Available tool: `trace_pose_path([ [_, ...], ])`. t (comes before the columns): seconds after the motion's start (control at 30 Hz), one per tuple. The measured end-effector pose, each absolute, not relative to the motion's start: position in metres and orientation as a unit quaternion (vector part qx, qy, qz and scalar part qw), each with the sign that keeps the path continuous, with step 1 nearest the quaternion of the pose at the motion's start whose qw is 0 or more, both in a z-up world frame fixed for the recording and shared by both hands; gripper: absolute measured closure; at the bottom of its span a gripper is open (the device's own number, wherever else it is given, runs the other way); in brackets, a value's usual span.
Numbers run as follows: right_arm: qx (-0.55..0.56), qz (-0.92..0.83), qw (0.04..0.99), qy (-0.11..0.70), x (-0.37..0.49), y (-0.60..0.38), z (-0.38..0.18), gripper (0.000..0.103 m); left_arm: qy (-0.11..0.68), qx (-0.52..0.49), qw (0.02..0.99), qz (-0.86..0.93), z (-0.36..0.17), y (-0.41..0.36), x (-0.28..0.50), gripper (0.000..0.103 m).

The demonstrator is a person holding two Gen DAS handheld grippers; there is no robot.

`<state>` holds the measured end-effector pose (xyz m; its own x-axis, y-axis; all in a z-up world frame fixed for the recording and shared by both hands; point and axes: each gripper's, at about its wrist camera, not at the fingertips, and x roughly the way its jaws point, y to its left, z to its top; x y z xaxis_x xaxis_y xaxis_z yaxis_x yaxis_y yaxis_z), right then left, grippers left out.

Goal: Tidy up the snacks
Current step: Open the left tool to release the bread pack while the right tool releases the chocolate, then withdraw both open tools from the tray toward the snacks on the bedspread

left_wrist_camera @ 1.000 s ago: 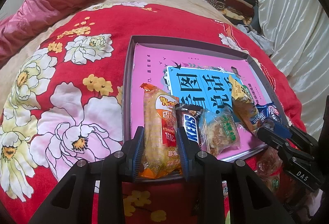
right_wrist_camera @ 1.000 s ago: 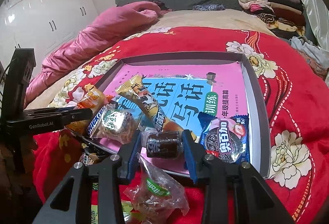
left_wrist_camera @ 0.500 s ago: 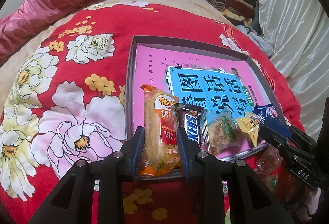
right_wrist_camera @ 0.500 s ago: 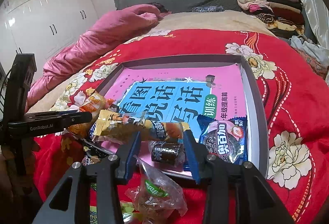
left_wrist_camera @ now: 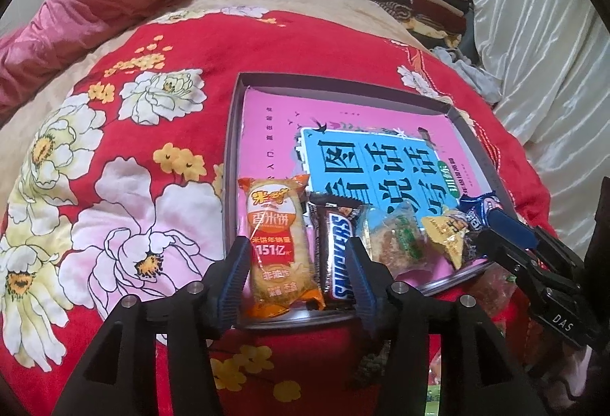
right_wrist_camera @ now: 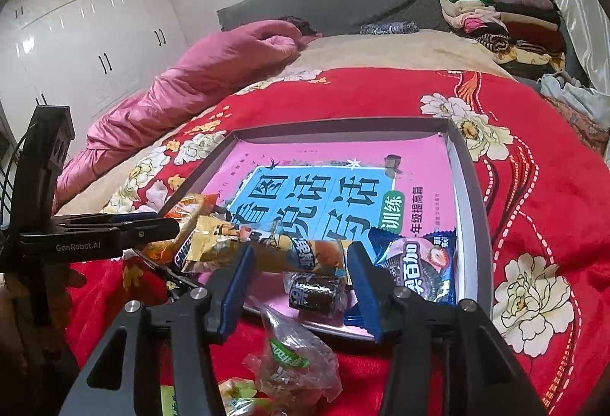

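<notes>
L gripper (left_wrist_camera: 297, 273) opening, pads off rice cracker pack (left_wrist_camera: 280, 244) lying at tray (left_wrist_camera: 234, 134) left end. R gripper (right_wrist_camera: 299, 286) opening w/ dark candy (right_wrist_camera: 314, 293) loose btwn jaws; near rim, could roll out onto blanket (right_wrist_camera: 553, 210)

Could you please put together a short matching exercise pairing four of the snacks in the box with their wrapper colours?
Column one:
1. rice cracker pack
2. Snickers bar
3. sandwich cookie pack
4. small wrapped candy

Column two:
A. dark, nearly black, with light print
B. orange with a white panel
C. blue and pink
D. brown with blue lettering on white

Right pairs: 1-B, 2-D, 3-C, 4-A
</notes>
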<state>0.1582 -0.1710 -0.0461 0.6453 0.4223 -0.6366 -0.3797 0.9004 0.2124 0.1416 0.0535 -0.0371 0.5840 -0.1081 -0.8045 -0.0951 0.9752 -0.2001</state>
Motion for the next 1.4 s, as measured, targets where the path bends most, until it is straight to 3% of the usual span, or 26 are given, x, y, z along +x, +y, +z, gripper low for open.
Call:
trace_pose_path([
  [0.53, 0.034, 0.221, 0.916, 0.332, 0.153, -0.176, -0.035, 0.04, 0.446, -0.116, 0.887, -0.018, -0.021, 0.048, 0.137, 0.027],
  [1.4, 0.065, 0.212, 0.922, 0.318, 0.127, -0.207, -0.017, 0.033, 0.45, -0.087, 0.885, -0.083, 0.003, 0.005, 0.108, 0.023],
])
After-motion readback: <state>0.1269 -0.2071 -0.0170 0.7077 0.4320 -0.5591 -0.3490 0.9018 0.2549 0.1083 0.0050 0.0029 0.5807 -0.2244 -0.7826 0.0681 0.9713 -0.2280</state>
